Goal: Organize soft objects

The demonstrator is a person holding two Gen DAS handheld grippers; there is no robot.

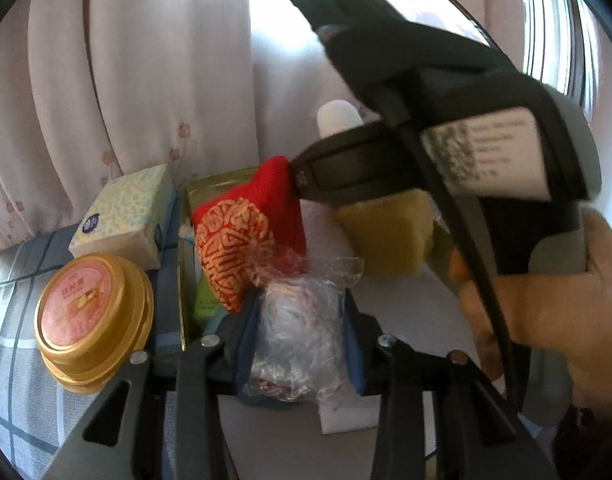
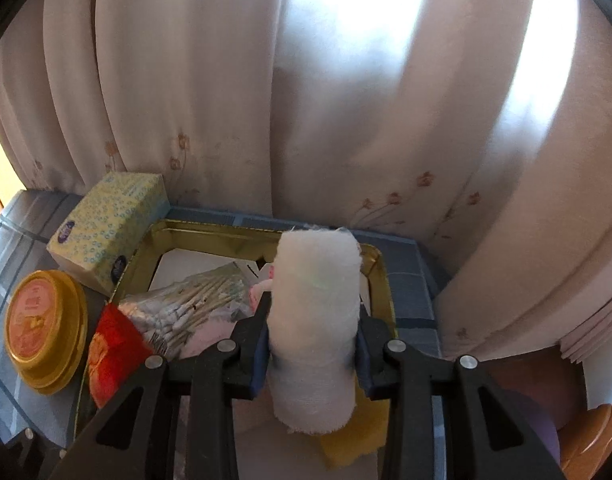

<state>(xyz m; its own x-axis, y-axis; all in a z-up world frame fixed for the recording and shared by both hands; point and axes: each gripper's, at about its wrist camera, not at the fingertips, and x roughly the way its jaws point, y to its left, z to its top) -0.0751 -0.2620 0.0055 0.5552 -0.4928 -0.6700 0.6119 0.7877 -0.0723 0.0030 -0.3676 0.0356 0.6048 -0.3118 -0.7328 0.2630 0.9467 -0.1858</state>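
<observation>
My left gripper (image 1: 302, 344) is shut on a crinkly clear plastic packet (image 1: 298, 336) over the gold tray (image 1: 210, 190). A red pouch with gold pattern (image 1: 238, 240) and a yellow sponge (image 1: 386, 236) lie in the tray ahead of it. My right gripper (image 2: 312, 344) is shut on a white gauze roll (image 2: 314, 328), held upright above the tray's (image 2: 210, 236) near right part. In the right wrist view a pack of cotton swabs (image 2: 194, 304), the red pouch (image 2: 110, 344) and the sponge (image 2: 354, 436) sit in the tray. The right gripper's body (image 1: 446, 128) crosses the left wrist view, a hand on it.
A tissue box (image 2: 106, 228) stands left of the tray, and a round gold tin with a pink lid (image 2: 42, 332) sits in front of it. All rest on a checked cloth (image 2: 410, 280). Pale curtains (image 2: 346, 120) hang close behind.
</observation>
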